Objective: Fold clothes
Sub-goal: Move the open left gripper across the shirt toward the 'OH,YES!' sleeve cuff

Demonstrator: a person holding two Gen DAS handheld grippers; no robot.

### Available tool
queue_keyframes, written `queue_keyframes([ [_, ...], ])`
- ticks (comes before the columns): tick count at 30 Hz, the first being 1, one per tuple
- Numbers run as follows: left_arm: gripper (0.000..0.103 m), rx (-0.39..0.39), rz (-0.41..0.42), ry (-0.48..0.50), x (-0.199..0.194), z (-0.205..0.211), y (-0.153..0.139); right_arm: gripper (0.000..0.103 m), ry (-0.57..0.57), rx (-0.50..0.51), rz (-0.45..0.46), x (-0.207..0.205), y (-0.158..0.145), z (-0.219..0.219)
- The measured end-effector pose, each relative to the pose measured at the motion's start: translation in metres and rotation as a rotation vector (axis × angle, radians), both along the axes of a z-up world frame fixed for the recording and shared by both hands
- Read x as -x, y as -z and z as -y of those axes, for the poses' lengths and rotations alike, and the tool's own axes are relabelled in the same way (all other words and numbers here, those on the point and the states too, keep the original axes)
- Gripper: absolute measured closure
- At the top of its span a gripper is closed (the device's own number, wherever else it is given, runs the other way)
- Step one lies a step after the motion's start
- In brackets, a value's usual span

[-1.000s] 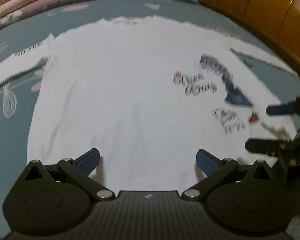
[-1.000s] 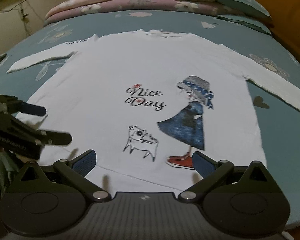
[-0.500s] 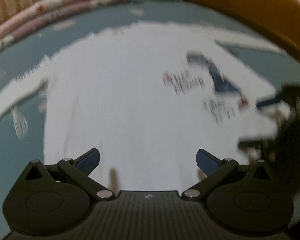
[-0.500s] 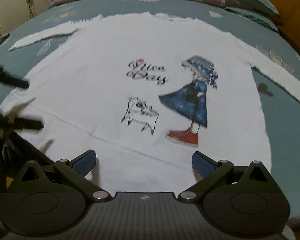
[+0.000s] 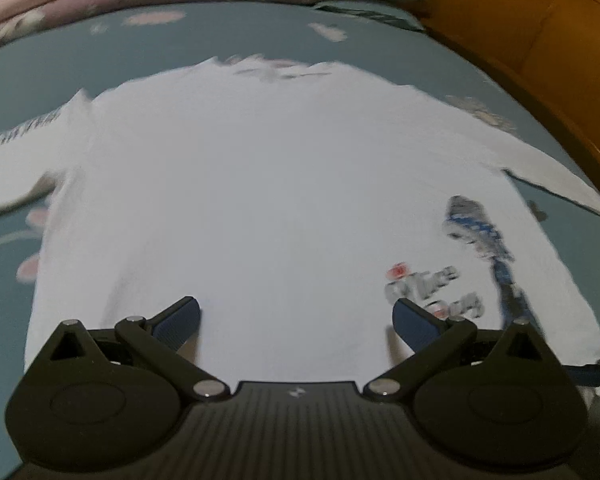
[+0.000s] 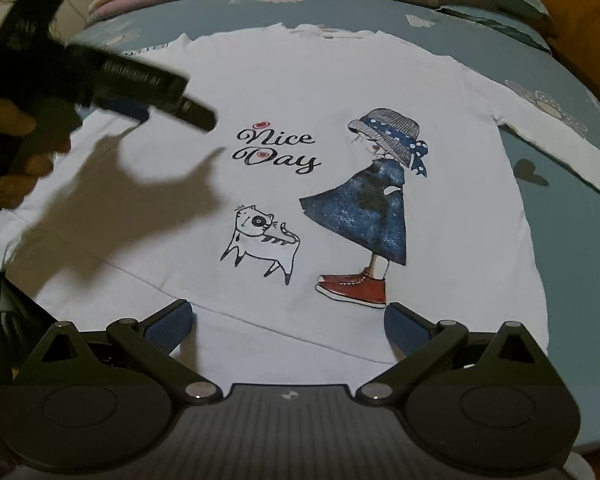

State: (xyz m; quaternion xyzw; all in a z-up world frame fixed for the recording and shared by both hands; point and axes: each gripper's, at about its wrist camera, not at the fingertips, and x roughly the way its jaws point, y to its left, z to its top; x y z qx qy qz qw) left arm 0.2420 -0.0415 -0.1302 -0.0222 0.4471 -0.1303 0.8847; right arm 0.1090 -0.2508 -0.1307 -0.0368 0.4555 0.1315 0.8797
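Two hand-held grippers, left (image 5: 296,316) and right (image 6: 288,320), both spread wide, holding nothing, above white shirt (image 6: 340,92) on bed (image 6: 580,240).

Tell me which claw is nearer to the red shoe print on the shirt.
Right. The right claw hovers open at the hem, its right finger just below the red shoe. The left claw is held over the shirt's left chest, beyond the "Nice Day" lettering.
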Motion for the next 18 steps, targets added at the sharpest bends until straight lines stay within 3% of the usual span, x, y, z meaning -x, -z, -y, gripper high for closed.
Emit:
queue_keyframes([
  [4, 0.001, -0.036, 0.001, -0.064, 0.009, -0.028, 0.004, 0.0, -0.008, -0.009, 0.019, 0.002, 0.002, 0.004],
  [7, 0.001, 0.007, -0.005, -0.087, 0.012, -0.042, -0.002, 0.0, -0.009, -0.013, 0.041, 0.004, 0.004, 0.005],
  [9, 0.001, -0.006, 0.002, -0.1, 0.012, -0.039, -0.01, 0.0, -0.005, -0.017, 0.049, 0.005, 0.004, 0.005],
  [14, 0.001, 0.016, 0.028, -0.021, 0.011, -0.014, -0.019, 0.0, 0.002, -0.014, 0.053, 0.004, 0.004, 0.004],
  [18, 0.001, 0.032, -0.002, -0.004, 0.01, -0.002, -0.009, 0.0, 0.006, -0.014, 0.055, 0.005, 0.004, 0.005],
])
